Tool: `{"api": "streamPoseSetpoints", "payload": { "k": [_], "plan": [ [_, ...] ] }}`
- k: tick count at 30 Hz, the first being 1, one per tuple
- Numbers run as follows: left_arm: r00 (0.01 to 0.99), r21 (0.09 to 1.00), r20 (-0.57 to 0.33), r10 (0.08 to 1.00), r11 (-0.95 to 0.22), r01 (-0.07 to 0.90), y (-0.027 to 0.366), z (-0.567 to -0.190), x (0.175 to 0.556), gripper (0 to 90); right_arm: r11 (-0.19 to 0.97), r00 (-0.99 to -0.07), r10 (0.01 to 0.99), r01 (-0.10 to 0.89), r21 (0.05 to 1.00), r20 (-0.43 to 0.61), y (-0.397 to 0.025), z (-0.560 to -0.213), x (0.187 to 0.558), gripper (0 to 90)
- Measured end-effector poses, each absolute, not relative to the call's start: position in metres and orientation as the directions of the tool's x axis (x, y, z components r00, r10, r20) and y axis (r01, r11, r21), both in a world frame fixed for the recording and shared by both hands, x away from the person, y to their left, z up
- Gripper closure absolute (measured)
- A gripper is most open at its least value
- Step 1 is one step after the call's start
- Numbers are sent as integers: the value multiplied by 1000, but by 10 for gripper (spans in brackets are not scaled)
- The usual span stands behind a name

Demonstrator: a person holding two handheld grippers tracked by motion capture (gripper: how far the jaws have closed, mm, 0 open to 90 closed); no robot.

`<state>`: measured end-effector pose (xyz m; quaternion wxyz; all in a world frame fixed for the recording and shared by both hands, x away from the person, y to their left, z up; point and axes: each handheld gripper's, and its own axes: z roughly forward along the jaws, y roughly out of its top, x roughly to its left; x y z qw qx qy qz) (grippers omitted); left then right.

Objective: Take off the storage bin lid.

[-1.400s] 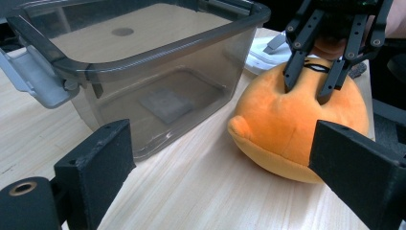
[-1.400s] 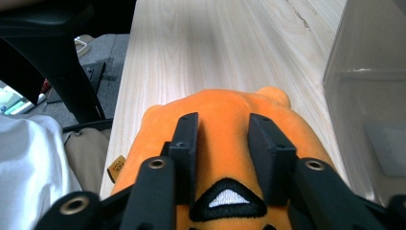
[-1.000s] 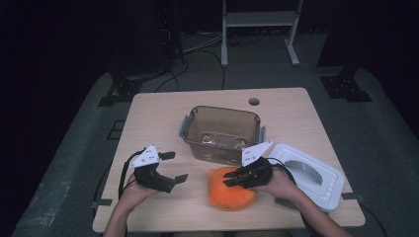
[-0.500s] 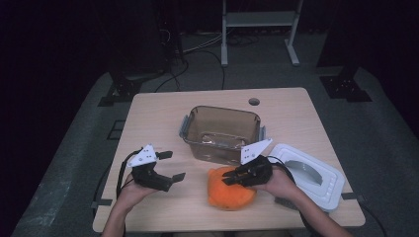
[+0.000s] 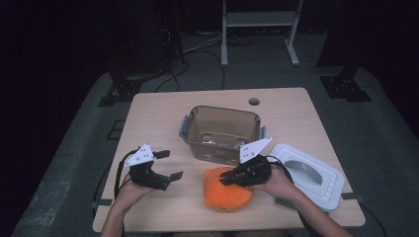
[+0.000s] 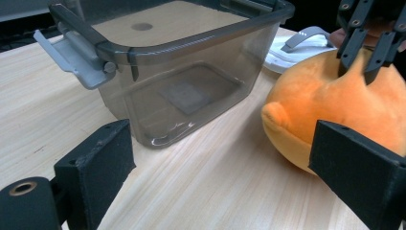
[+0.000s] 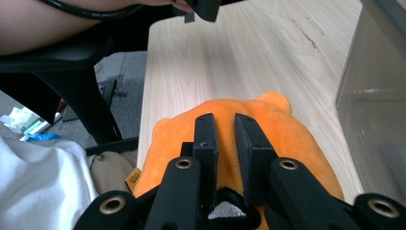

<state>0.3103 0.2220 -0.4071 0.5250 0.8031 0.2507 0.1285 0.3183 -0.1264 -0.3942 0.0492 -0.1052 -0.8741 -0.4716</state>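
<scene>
The orange plush toy (image 5: 227,191) lies on the bench (image 5: 296,118) close to the near edge, just in front of the clear plastic tub (image 5: 222,132) and a little apart from its front wall. The right claw (image 5: 228,178) sits on top of the toy with its jaws drawn nearly together, pinching a fold of the orange fabric between them; in the right gripper view the two black pads (image 7: 206,139) press into the plush with only a narrow slot between. The left claw (image 5: 168,165) is held above bare wood to the left of the toy, its jaws spread wide and holding nothing; in the left gripper view the toy (image 6: 335,105) sits near the right-hand jaw and the tub (image 6: 172,76) stands ahead. The tub is open-topped, with grey latch handles (image 6: 72,60) sticking out at its short ends. The white lid (image 5: 309,173) lies flat at the right, near the bench's right front corner and just beside the right hand (image 5: 276,185). Open wood runs along the left side of the bench, between the left claw and the tub, and across the far strip behind the tub, where a small round hole (image 5: 254,101) sits near the back edge.
</scene>
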Motion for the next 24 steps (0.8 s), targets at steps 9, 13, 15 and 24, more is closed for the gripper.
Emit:
{"api": "streamPoseSetpoints", "payload": {
  "k": [9,13,15,24],
  "plan": [
    [837,907,-61,544,-320,275,224,-408,311,75,497,-975,116,221,839,188,-129,-375,314,790],
    [836,906,-62,546,-320,276,225,-409,312,75,477,-977,107,215,852,187,-130,-360,311,790],
    [835,906,-62,547,-320,277,225,-409,312,75,468,-978,102,211,858,184,-130,-351,309,790],
    [832,907,-67,550,-315,281,227,-410,312,75,454,-985,99,171,875,141,-126,-308,306,791]
  ]
}}
